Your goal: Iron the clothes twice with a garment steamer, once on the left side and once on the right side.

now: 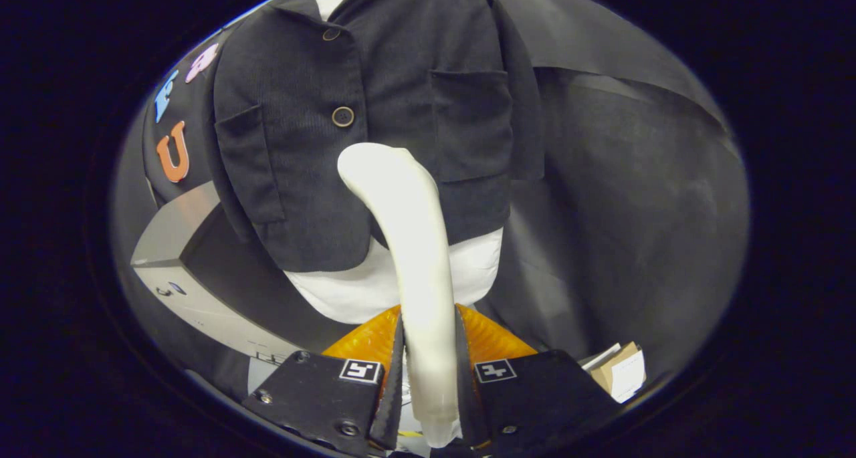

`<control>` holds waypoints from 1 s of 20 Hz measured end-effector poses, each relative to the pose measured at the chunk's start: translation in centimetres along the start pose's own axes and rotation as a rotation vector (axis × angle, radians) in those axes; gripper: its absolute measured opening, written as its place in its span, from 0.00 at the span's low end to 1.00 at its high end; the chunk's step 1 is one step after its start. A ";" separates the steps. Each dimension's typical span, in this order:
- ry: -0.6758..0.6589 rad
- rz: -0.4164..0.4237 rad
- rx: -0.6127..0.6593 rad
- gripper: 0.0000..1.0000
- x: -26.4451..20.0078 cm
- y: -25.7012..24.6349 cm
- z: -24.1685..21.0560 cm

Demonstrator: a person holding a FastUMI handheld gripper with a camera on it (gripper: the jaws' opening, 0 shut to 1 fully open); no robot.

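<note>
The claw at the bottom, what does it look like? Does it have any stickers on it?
The claw has two flat, blocky halves with small round screws near their corners. Each half carries a square white tag with a black blocky pattern, one on the left half and one on the right. Two thin fingers stick forward from the middle. No cables or sleeve can be seen.

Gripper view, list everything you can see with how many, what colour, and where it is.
Garment steamer: one, cream, held between the fingers, head against the jacket front.
Jacket: one, dark, hanging beyond the fingers.
Buttons: two, dark with pale rims, on the jacket placket above the steamer head.
White garment: one, showing below the jacket hem.
Grey unit: one, beside the jacket, low.
Cardboard box: one, brown, beside the fingers.
Gripper: one, shut on the steamer handle.
</note>
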State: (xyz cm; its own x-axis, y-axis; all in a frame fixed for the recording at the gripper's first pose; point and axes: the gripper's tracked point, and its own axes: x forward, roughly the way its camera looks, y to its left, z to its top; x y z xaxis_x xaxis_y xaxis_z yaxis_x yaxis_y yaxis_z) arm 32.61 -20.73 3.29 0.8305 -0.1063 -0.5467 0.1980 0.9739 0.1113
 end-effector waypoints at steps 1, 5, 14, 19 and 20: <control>-0.009 0.015 0.000 0.38 -0.1 0.0 0.1; -0.038 0.077 0.013 0.38 -0.1 0.0 0.4; -0.070 0.123 0.074 0.38 -2.6 -0.1 -1.4; -0.154 0.064 0.084 0.38 -9.2 1.8 -3.1; -0.169 0.059 0.080 0.38 -10.9 2.8 -3.6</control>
State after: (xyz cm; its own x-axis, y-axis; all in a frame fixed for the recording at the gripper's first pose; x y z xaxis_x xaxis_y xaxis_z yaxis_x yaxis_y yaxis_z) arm 22.27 -16.18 6.58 0.9163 -0.0886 -0.3907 0.1816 0.9612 0.2079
